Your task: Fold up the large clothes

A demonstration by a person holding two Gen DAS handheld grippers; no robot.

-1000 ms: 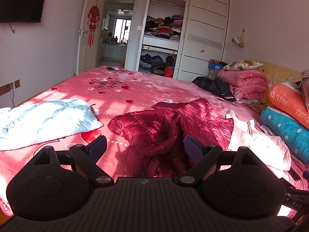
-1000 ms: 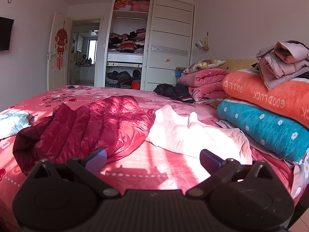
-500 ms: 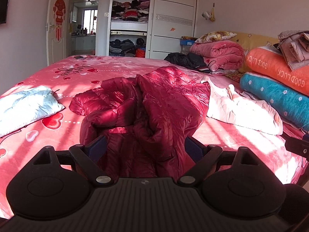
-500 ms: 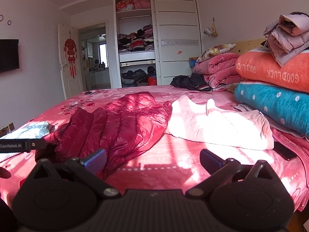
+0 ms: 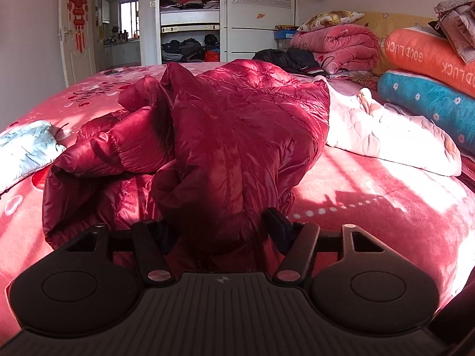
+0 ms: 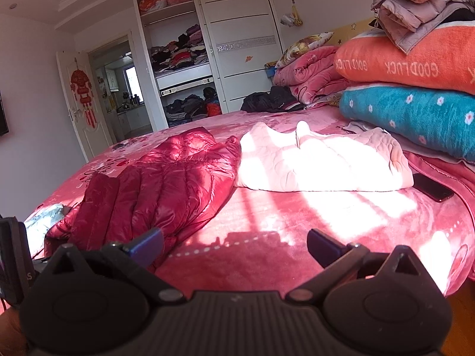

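A dark red puffer jacket [image 5: 225, 136] lies crumpled on the pink bed [image 5: 386, 207]. My left gripper [image 5: 219, 228] is open, its fingers on either side of the jacket's near bunched edge; the fabric fills the gap and hides the left fingertip. In the right wrist view the jacket [image 6: 166, 184] lies to the left. My right gripper [image 6: 234, 244] is open and empty, low over bare bedspread [image 6: 297, 231] just right of the jacket's near edge.
A pale pink quilted garment [image 6: 320, 163] lies right of the jacket. Stacked orange [image 6: 409, 59] and teal blankets [image 6: 415, 115] line the right side. A dark phone [image 6: 432, 190] lies near them. A light blue garment [image 5: 23, 151] lies at the left. An open wardrobe [image 5: 190, 14] stands behind.
My left gripper has dropped and moved forward onto the red jacket, its fingers narrowing around the near edge. My right gripper has tilted and lowered toward the bed's front edge.
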